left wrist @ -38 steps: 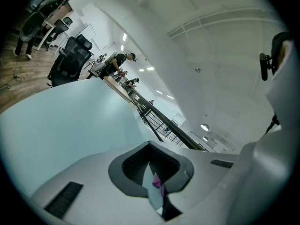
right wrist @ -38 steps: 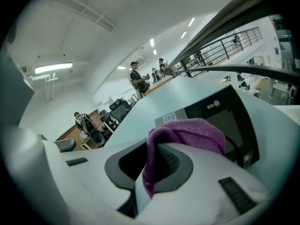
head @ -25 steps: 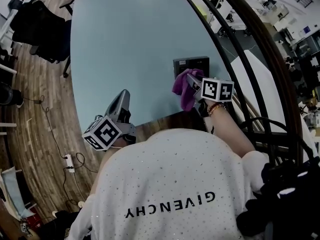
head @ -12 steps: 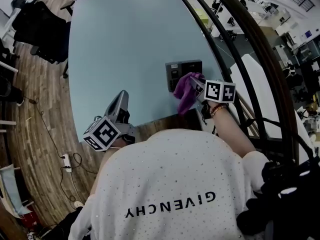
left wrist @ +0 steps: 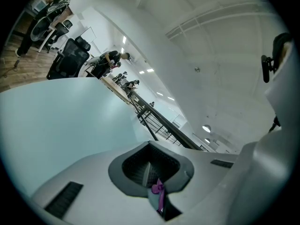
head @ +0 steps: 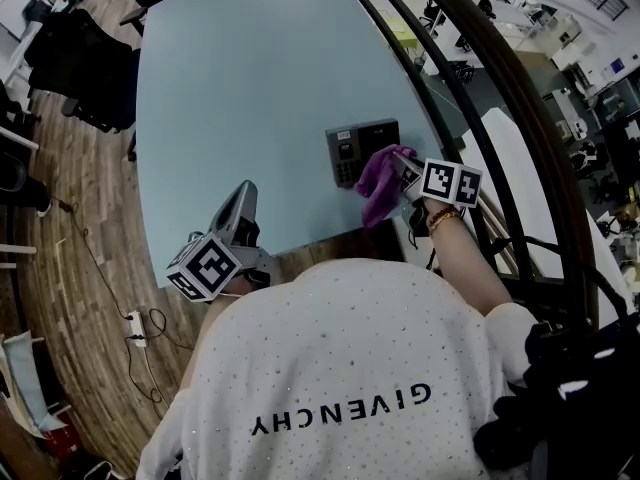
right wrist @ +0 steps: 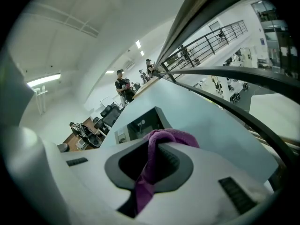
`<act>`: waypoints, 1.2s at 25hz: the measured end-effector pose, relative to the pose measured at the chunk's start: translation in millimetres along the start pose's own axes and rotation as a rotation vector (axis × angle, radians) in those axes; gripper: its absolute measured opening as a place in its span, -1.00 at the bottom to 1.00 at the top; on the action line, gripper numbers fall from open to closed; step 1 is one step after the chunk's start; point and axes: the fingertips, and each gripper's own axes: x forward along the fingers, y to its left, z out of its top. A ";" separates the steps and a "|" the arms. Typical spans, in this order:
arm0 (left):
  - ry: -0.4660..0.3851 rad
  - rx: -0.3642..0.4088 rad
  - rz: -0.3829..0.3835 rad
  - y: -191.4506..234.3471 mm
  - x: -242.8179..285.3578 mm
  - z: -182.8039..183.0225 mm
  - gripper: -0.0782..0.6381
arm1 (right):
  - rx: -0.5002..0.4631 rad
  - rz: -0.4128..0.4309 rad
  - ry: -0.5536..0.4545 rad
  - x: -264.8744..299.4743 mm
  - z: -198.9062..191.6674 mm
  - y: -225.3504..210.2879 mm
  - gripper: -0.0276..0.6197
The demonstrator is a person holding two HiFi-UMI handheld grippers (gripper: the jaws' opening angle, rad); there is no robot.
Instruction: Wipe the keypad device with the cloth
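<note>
The keypad device (head: 358, 150) is a dark flat box lying on the pale blue table (head: 240, 88), near its right edge. My right gripper (head: 397, 168) is shut on a purple cloth (head: 378, 184), which hangs at the device's near right corner. In the right gripper view the cloth (right wrist: 154, 158) is bunched between the jaws of the right gripper (right wrist: 158, 150), with the device (right wrist: 140, 123) just beyond. My left gripper (head: 241, 208) hovers over the table's near edge, well left of the device. The left gripper (left wrist: 151, 170) is shut, with only a tiny purple scrap (left wrist: 159, 194) deep in its throat.
Dark curved railings (head: 480, 118) run along the table's right side. A wooden trim strip (head: 330, 248) marks the table's near edge against the person's body. Office chairs (head: 75, 53) and a wooden floor with cables (head: 90, 258) lie to the left. People stand far off (right wrist: 123, 86).
The right gripper has drawn the cloth rightward across the device, uncovering its left keypad part. The left gripper has stayed put.
</note>
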 end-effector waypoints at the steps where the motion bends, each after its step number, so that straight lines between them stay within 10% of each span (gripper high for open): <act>1: 0.001 -0.002 -0.001 -0.3 -0.6 -0.2 -0.77 | 0.006 -0.002 -0.004 -0.5 0.4 -1.7 -0.83; 9: 0.005 -0.002 0.009 1.6 0.0 -1.7 -0.77 | 0.062 0.009 -0.023 -2.0 4.3 -11.7 -0.83; 13: 0.005 0.003 0.013 1.9 2.0 -1.0 -0.77 | 0.049 0.152 0.026 2.8 2.1 20.5 -0.84; 19: 0.004 0.002 0.007 1.1 2.8 -1.3 -0.77 | -0.130 0.327 0.127 19.0 -24.1 80.8 -0.84; 30: 0.000 -0.014 0.030 7.0 -11.2 -2.2 -0.77 | -0.369 0.278 0.267 36.2 -66.3 98.2 -0.83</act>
